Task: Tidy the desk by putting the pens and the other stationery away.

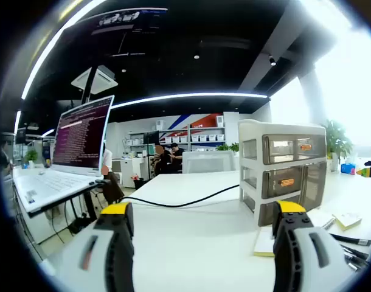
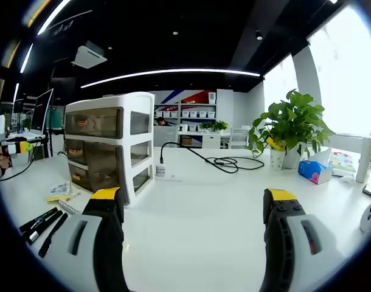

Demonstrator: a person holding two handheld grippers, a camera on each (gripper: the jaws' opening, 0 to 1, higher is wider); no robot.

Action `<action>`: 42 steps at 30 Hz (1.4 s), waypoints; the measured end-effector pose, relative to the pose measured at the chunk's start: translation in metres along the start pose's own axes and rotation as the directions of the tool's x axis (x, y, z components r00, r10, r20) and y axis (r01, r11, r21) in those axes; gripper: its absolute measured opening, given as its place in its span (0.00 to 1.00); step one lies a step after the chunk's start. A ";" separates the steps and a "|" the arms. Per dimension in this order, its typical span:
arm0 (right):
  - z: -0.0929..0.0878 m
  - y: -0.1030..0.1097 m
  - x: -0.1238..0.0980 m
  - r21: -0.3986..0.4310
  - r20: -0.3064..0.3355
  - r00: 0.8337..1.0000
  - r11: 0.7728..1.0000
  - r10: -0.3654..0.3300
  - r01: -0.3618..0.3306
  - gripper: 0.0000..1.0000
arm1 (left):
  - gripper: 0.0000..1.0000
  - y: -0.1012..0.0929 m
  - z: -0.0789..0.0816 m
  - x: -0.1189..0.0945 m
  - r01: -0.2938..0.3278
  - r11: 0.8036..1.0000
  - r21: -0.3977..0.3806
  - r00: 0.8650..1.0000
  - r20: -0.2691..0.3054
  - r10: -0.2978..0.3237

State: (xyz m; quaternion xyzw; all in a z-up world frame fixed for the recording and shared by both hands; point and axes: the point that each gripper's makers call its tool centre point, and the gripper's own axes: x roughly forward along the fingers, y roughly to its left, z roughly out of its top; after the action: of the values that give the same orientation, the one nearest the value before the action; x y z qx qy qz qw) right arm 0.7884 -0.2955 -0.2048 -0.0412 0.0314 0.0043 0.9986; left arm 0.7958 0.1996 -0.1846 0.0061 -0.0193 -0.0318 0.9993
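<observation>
Daylight is pouring in from the windows [image 2: 346, 73] on the right of both views, blowing them out to near white with no detail showing through. Long ceiling light strips [image 1: 191, 96] are glowing against a dark ceiling, which is staying dim. The white table [image 2: 216, 201] is reflecting light evenly, with only soft, faint shadows lying beneath the drawer unit [image 2: 109, 146]. Fisheye distortion is bending straight lines toward the edges, and the laptop screen [image 1: 82, 134] is leaning visibly. The middle distance is looking sharp; the near foreground at the bottom is appearing slightly soft.
</observation>
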 end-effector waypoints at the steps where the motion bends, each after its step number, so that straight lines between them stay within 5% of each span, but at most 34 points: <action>1: -0.001 0.001 0.001 -0.010 -0.006 1.000 1.000 0.000 -0.001 0.97 | 0.95 0.000 0.000 0.000 -0.001 1.000 0.001 1.000 0.000 0.001; 42: -0.008 -0.002 0.000 0.003 -0.035 0.999 1.000 -0.008 0.008 0.97 | 0.95 0.008 0.000 -0.004 -0.038 0.999 -0.015 0.999 -0.008 0.038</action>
State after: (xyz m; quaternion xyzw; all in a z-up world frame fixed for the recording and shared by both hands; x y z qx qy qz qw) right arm 0.7875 -0.2979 -0.2124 -0.0398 0.0489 -0.0002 0.9980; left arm 0.7924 0.2073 -0.1846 -0.0017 -0.0153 -0.0128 0.9998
